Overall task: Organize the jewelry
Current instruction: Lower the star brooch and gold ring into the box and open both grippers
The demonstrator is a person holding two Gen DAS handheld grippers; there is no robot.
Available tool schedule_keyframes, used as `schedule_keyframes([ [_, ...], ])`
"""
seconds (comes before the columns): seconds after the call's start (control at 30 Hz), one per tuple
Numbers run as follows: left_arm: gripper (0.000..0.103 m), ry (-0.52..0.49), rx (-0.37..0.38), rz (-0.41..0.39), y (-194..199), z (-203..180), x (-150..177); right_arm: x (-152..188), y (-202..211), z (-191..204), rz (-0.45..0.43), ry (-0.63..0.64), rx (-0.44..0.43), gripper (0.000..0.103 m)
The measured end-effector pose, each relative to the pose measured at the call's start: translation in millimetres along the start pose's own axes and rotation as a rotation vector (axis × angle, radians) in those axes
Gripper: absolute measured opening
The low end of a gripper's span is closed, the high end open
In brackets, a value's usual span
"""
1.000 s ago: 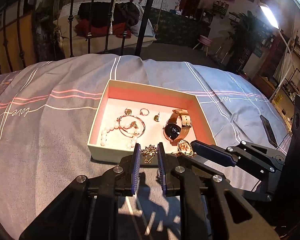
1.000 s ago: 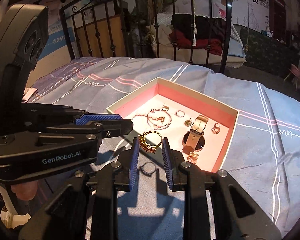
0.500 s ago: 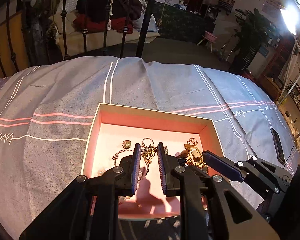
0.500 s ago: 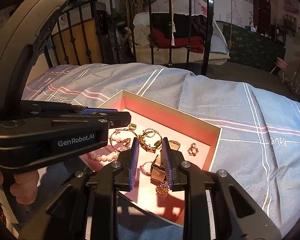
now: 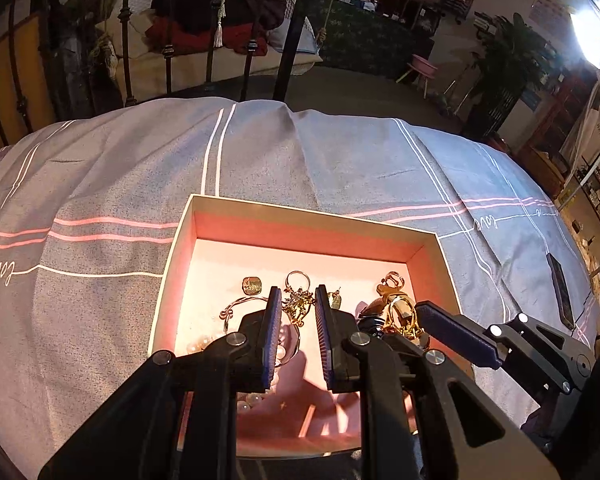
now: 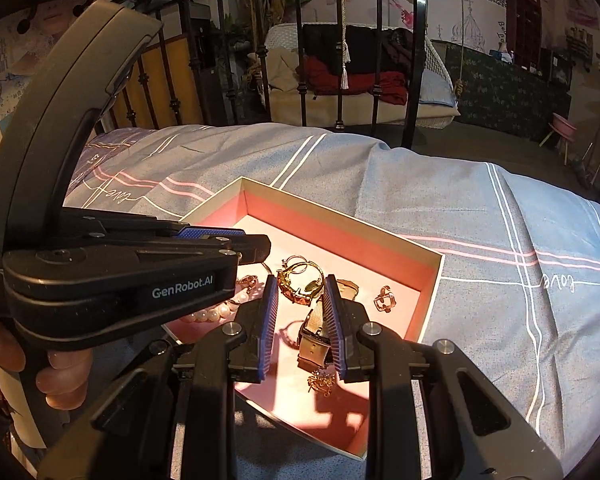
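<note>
Two handheld grippers poised over a pink-lined jewelry box [image 5: 428,276] on a grey striped bedspread [image 5: 100,184].

Left gripper [image 5: 296,304], lower centre of its frame, pinching a small gold floral brooch [image 5: 298,303] between narrowly set blue pads above the box floor. Right gripper [image 6: 300,288], lower centre of its view, clamped on a gold ring [image 6: 300,280], hoop tilted toward upper right. Gold-strapped watch [image 6: 315,334] lying inside the box just beneath, long axis running from lower centre up toward the far wall. Pearl bracelet [image 6: 216,312] at left of the box, small rose-gold ring [image 6: 386,299] at right.
</note>
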State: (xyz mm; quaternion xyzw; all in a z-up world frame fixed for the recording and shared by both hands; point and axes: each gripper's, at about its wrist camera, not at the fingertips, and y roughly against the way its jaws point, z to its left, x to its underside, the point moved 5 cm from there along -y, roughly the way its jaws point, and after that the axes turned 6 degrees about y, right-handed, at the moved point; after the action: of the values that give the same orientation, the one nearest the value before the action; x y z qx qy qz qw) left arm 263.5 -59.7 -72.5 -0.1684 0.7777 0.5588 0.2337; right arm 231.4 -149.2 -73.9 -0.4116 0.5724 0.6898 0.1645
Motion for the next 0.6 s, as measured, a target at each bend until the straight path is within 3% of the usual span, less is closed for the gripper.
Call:
schedule_keyframes([
  [0.23, 0.021, 0.006, -0.013, -0.003, 2.0, 1.3, -0.8, 1.2, 1.8, 2.7, 0.008, 0.009, 0.000, 0.026],
  [0.3, 0.037, 0.007, -0.028, -0.013, 4.9, 2.0, -1.6, 2.5, 4.1, 3.3, 0.006, 0.011, 0.007, 0.042],
  [0.33, 0.051, 0.010, -0.035, -0.026, 7.6, 2.6, -2.1, 2.8, 6.0, 3.5, 0.001, 0.009, 0.008, 0.047],
  [0.37, 0.055, 0.010, -0.039, -0.036, 10.5, 3.0, -2.6, 3.1, 8.2, 3.9, -0.004, 0.009, 0.014, 0.052],
  [0.47, 0.060, 0.013, -0.042, -0.049, 20.6, 3.2, -1.0, 6.5, 16.7, 7.0, -0.014, 0.017, 0.016, 0.061],
  [0.53, 0.063, 0.007, -0.040, -0.072, 32.1, 1.9, 4.3, 11.4, 25.4, 9.0, -0.030, 0.024, 0.021, 0.072],
  [0.6, 0.067, 0.002, -0.042, -0.114, 47.6, -1.1, 13.7, 18.9, 37.6, 10.0, -0.056, 0.028, 0.027, 0.091],
])
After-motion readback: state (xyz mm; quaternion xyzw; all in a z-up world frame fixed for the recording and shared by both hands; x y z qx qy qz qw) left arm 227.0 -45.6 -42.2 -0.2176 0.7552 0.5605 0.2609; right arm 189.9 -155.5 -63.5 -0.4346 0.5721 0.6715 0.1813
